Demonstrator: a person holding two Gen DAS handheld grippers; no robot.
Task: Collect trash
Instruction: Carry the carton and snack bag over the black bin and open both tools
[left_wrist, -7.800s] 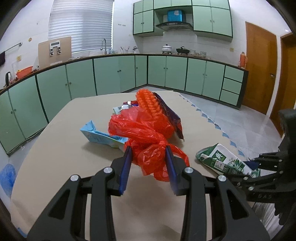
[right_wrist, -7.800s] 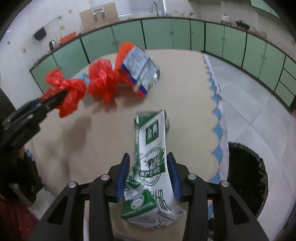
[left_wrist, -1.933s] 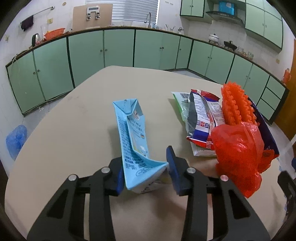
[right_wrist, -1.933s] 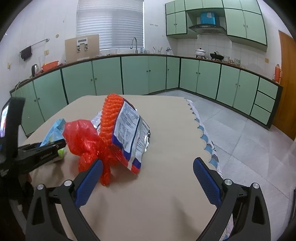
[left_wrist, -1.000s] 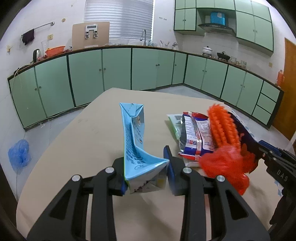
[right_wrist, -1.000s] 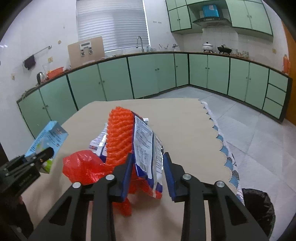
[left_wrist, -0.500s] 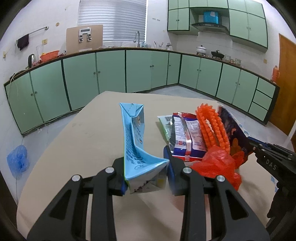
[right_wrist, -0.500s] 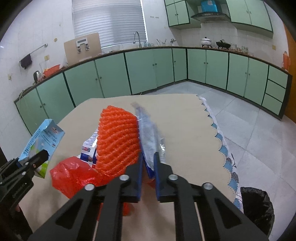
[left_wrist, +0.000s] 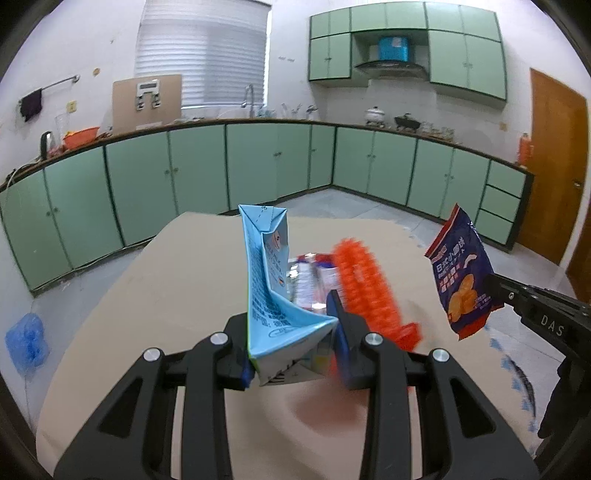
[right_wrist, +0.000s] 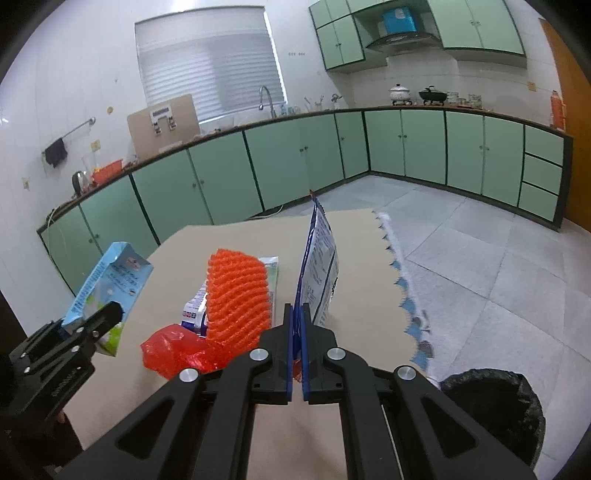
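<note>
The left gripper (left_wrist: 293, 341) grips a blue carton (left_wrist: 271, 284) above the bench (left_wrist: 192, 273); the right gripper (right_wrist: 297, 345) pinches a chip bag (right_wrist: 319, 271), lifted beside the orange netting (right_wrist: 236, 295).
</note>
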